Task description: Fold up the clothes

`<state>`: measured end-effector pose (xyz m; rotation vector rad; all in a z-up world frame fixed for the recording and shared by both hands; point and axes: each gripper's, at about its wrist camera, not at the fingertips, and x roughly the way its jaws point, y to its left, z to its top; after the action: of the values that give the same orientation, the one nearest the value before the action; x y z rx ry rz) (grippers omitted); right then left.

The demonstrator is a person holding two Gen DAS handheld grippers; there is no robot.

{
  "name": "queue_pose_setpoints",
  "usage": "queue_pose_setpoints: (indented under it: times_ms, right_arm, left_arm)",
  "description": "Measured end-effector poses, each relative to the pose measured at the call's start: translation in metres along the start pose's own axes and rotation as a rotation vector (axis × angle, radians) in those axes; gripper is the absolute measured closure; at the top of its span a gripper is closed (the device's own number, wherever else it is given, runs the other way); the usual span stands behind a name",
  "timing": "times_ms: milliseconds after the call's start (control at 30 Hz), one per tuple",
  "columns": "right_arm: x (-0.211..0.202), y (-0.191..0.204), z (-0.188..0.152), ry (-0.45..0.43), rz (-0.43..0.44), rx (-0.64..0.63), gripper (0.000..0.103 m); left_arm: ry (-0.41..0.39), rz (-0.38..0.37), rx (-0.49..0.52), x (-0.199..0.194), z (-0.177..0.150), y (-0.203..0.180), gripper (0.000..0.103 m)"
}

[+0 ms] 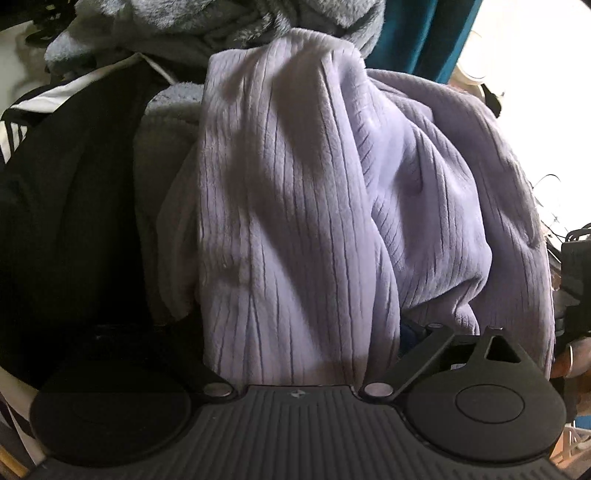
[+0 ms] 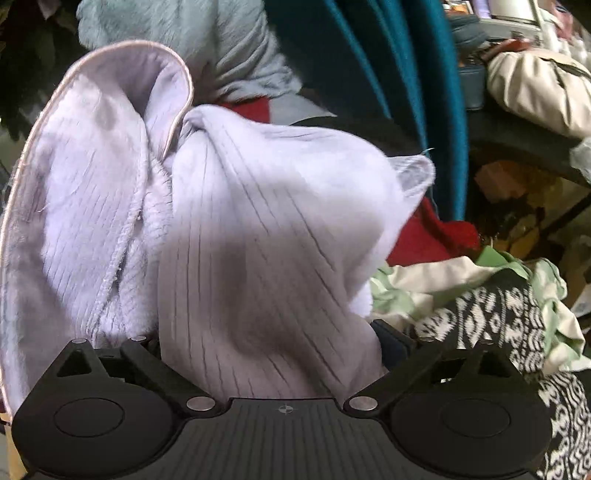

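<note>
I have the lilac ribbed garment (image 1: 295, 206) running straight into both tools, and from how the cloth funnels down between the linkages I judge each is pinching a part of it: the left gripper (image 1: 306, 354) has a long ribbed panel drawn up into its jaws, and the right gripper (image 2: 269, 365) has a bunched handful with the satin-edged hem (image 2: 186, 92) curling off to its left. The fingertips themselves are buried under fabric in both views, so I read the jaws as narrowed on the garment, not as something I can see outright. Held this way, at two separate parts, the piece hangs slack and crumpled between them, not flat; it looks lifted clear of the heap so its shape can be found. Behind it lies the pile: a black garment with white stripes (image 1: 55, 184), a grey fleece (image 1: 192, 22), a red cloth (image 2: 428, 236), a pale green one (image 2: 424, 284) and a black-and-white patterned fabric (image 2: 491, 321). I cannot tell what surface carries them.
</note>
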<state>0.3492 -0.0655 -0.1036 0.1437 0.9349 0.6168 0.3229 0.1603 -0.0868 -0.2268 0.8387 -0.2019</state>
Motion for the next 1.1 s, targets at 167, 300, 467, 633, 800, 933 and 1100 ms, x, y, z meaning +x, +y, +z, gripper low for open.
queue_pose_setpoints:
  times_ms: [167,300,467,633,800,933,1100]
  right_arm:
    - [0.008,0.006,0.006,0.013,-0.007,-0.033,0.018]
    - [-0.001,0.013,0.01,0.009,-0.011,-0.097,0.048]
    - [-0.017,0.0,0.015,-0.016,-0.017,-0.046,0.074]
    - [-0.019,-0.007,0.015,-0.017,-0.039,-0.015,0.074]
    - [-0.019,-0.007,0.015,-0.016,-0.056,0.003,0.073]
    - [-0.025,-0.011,0.016,-0.016,-0.052,0.041,0.07]
    - [-0.036,-0.02,0.019,-0.017,-0.044,0.099,0.051]
  left_arm:
    - [-0.007,0.017,-0.026,0.003,0.0,-0.002,0.004]
    - [-0.003,0.016,-0.05,0.003,0.001,-0.001,0.001]
    - [0.008,0.015,-0.052,0.003,0.002,-0.001,0.001]
    - [0.011,0.021,-0.046,0.003,0.001,-0.001,0.001]
    - [0.012,0.019,-0.039,0.002,-0.001,0.0,0.003]
    - [-0.005,-0.005,-0.019,-0.008,-0.004,-0.001,0.031]
    - [-0.044,-0.066,-0.061,-0.032,-0.011,0.004,0.063]
